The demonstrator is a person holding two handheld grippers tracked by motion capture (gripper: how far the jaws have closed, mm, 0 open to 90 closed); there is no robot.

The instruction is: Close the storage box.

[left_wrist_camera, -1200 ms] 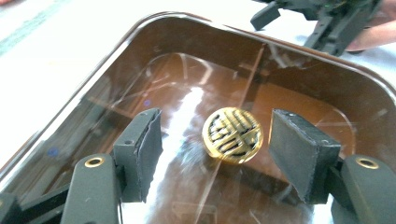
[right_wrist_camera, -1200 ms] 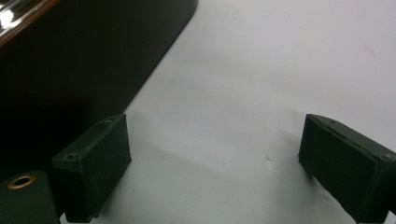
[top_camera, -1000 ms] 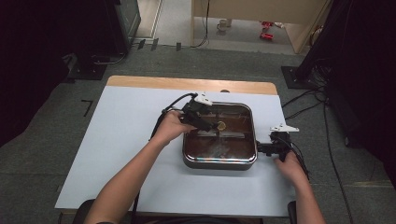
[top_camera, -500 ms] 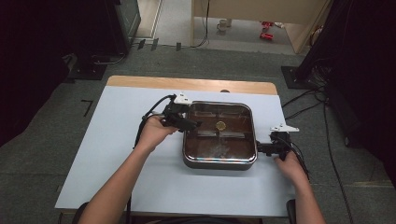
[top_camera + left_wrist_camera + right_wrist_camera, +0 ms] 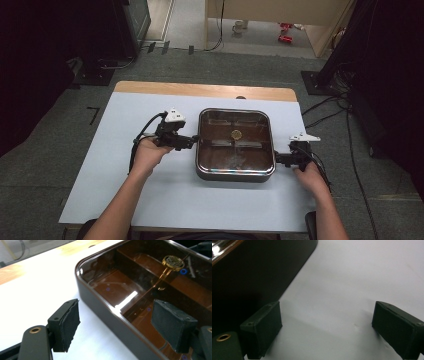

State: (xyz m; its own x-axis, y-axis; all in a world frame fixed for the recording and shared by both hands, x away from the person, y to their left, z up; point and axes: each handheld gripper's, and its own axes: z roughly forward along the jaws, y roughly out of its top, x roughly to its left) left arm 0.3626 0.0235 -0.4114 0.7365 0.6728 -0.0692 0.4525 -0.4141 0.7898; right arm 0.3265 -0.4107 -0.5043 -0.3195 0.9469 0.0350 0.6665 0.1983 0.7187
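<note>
From above, a dark square pan (image 5: pixel 235 145) sits in the middle of the white surface (image 5: pixel 115 165). Left tongs (image 5: pixel 192 140) are right at its left side. Right tongs (image 5: pixel 278 159) are right at its right side. Up close, the left tongs (image 5: pixel 115 325) are spread wide, one jaw over the surface and one over the pan (image 5: pixel 140 290) with its gold knob (image 5: pixel 173 261). Over by the right tongs (image 5: pixel 327 327), the jaws are spread too, and the pan wall (image 5: pixel 259 277) is just beside one jaw.
</note>
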